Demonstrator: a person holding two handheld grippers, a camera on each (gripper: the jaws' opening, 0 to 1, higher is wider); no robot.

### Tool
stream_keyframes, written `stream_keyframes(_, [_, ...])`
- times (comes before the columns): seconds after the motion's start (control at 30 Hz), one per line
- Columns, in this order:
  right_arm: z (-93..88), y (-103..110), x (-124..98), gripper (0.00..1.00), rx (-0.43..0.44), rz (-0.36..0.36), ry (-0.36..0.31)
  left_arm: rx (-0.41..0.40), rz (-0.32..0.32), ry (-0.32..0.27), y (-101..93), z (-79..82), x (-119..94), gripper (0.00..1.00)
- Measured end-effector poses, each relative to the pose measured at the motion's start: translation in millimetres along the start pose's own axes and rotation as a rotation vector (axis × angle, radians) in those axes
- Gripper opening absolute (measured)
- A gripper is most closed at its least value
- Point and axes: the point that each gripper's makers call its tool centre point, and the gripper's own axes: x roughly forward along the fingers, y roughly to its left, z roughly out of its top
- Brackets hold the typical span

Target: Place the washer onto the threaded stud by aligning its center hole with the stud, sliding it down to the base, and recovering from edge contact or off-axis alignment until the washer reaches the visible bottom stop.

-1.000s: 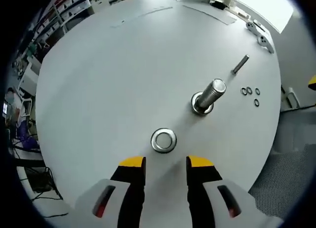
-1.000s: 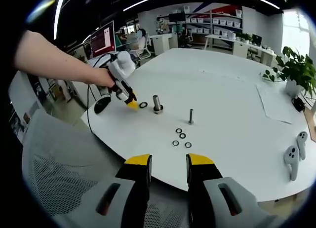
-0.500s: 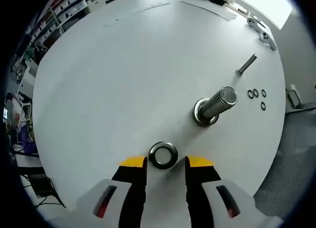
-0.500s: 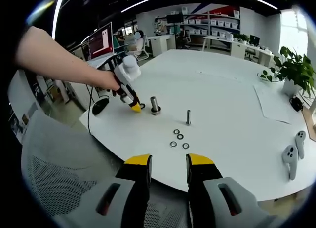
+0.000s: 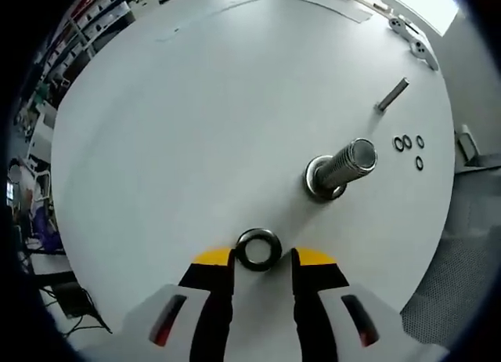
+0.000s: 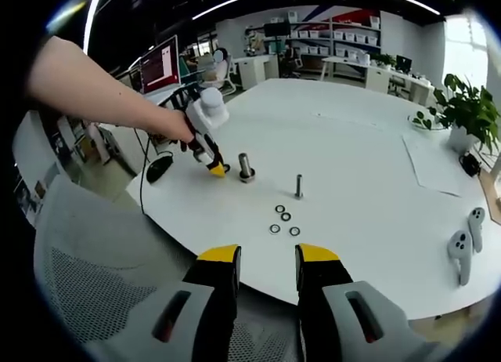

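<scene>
A steel washer lies flat on the white table, right between the yellow tips of my left gripper, which stands open around it. Beyond it, up and to the right, the thick threaded stud rises from its round base. From the right gripper view the left gripper is held by a person's hand low over the table beside the stud. My right gripper is open and holds nothing, hanging off the table's near edge.
A thin bolt stands past the stud, with several small rings near it. Two white controllers lie at the table's right side. A mesh chair sits below my right gripper. Paper sheets and a plant are at the far right.
My left gripper has come down and forward, so the washer now sits between its tips instead of ahead of them. The right gripper has stayed still.
</scene>
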Motion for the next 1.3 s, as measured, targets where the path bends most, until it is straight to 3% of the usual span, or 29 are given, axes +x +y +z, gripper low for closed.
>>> stream_keyframes(0.1, [0.0,0.0,0.0,0.3,0.0,0.0,0.0,-0.018,0.006,-0.002,3.3,1.3,1.1,0.21])
stream_keyframes(0.33, [-0.2,-0.3,-0.4,0.3,0.001,-0.002,-0.001,-0.014,0.011,-0.003,3.1,0.9,1.8,0.21])
stream_keyframes(0.7, [1.2,0.3,-0.5,0.3,0.002,0.001,-0.009,0.094,-0.012,0.103,-22.6,-24.6,-4.5,0.21])
stream_keyframes(0.97, [3.2,1.5,-1.3,0.3,-0.001,0.004,-0.018,0.077,-0.019,0.112,-35.0,-37.5,-8.5,0.22])
stream_keyframes(1.07, [2.4,3.5,-0.6,0.3,-0.01,0.013,-0.012,0.055,-0.022,0.097,-37.5,-36.0,-7.5,0.28])
stream_keyframes(1.3, [3.9,2.4,-1.1,0.3,-0.005,0.01,-0.022,0.016,-0.009,0.093,-36.4,-34.7,-7.5,0.27])
